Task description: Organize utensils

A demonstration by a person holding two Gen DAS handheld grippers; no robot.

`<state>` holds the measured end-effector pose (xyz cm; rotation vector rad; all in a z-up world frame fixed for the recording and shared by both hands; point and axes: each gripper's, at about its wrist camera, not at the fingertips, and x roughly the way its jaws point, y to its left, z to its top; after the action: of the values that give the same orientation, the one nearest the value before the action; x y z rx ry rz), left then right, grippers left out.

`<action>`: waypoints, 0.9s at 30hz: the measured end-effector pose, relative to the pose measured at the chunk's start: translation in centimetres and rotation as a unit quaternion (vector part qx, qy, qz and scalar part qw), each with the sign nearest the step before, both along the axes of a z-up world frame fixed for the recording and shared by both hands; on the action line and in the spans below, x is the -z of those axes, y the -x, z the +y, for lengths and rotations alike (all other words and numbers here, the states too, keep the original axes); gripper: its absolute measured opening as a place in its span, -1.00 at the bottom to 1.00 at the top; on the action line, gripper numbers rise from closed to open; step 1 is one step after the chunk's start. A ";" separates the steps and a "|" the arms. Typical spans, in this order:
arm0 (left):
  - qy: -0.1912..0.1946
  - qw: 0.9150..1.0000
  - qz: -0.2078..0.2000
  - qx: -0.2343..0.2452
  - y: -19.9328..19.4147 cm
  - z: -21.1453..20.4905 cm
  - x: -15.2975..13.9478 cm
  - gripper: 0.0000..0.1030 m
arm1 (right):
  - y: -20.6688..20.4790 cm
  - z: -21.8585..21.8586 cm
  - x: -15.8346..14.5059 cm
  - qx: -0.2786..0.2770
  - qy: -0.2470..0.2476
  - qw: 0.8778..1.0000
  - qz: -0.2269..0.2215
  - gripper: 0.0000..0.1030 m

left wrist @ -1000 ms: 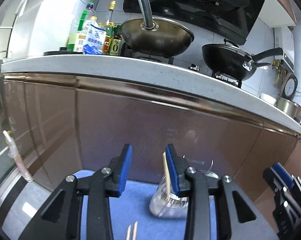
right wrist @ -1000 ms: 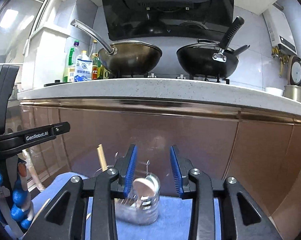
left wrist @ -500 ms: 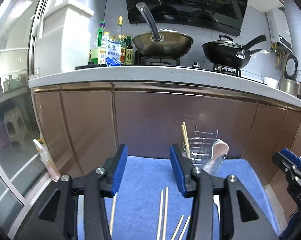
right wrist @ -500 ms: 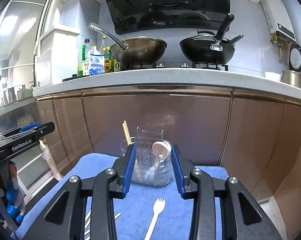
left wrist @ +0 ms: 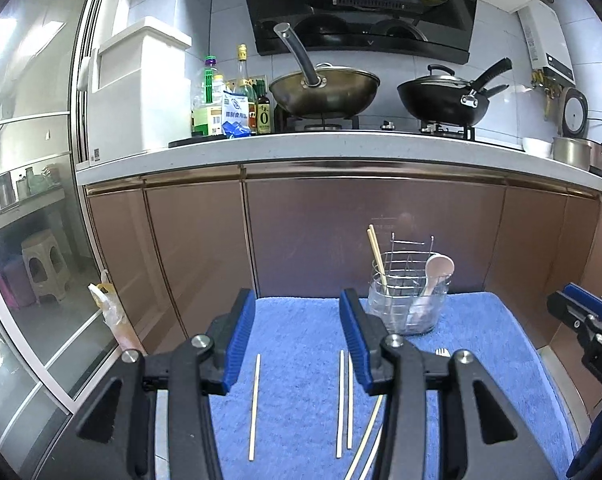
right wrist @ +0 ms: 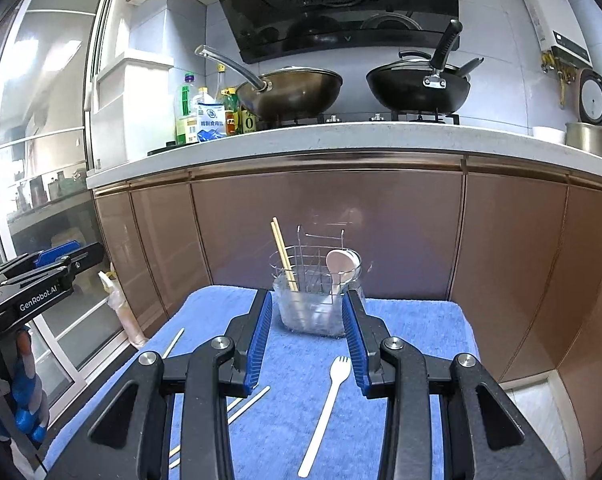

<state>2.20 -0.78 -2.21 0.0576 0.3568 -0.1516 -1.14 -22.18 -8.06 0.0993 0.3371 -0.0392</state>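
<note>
Where jaws gape — fork (right wrist: 328,400) between, chopsticks (left wrist: 344,398) below.

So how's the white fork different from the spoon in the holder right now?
The fork lies flat on the blue towel, outside the holder; the spoon stands upright inside it, bowl up. The fork ends in tines; the spoon ends in a rounded bowl. The fork looks white, the spoon slightly pinkish. Neither is held by a gripper.
</note>
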 end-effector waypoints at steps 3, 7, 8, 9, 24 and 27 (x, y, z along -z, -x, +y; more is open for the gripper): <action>-0.001 1.000 -0.002 0.002 0.6 0.3 0.0 -0.19 | 0.8 -0.2 -0.1 0.002 -0.005 1.000 0.000 -0.30; 0.000 1.000 0.000 0.004 1.6 1.0 0.0 -0.19 | 1.9 -0.5 0.0 0.007 -0.014 1.000 0.001 -0.30; 0.001 1.000 0.002 0.004 1.8 1.2 0.0 -0.19 | 2.1 -0.6 0.0 0.008 -0.015 1.000 0.001 -0.30; 0.003 1.000 0.006 0.003 2.0 1.6 0.1 -0.19 | 2.5 -0.7 0.0 0.009 -0.016 1.000 0.002 -0.30; 0.056 0.997 0.050 -0.025 2.3 9.5 1.3 -0.19 | 5.3 -3.9 0.9 0.035 -0.047 0.998 0.003 -0.30; 0.071 0.994 0.062 -0.046 2.1 11.2 1.6 -0.19 | 5.5 -4.4 1.3 0.037 -0.051 0.998 0.006 -0.30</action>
<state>0.14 10.43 -3.82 -0.1094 0.4705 -0.0891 -6.64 -26.54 -9.40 0.2119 0.3467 -0.0954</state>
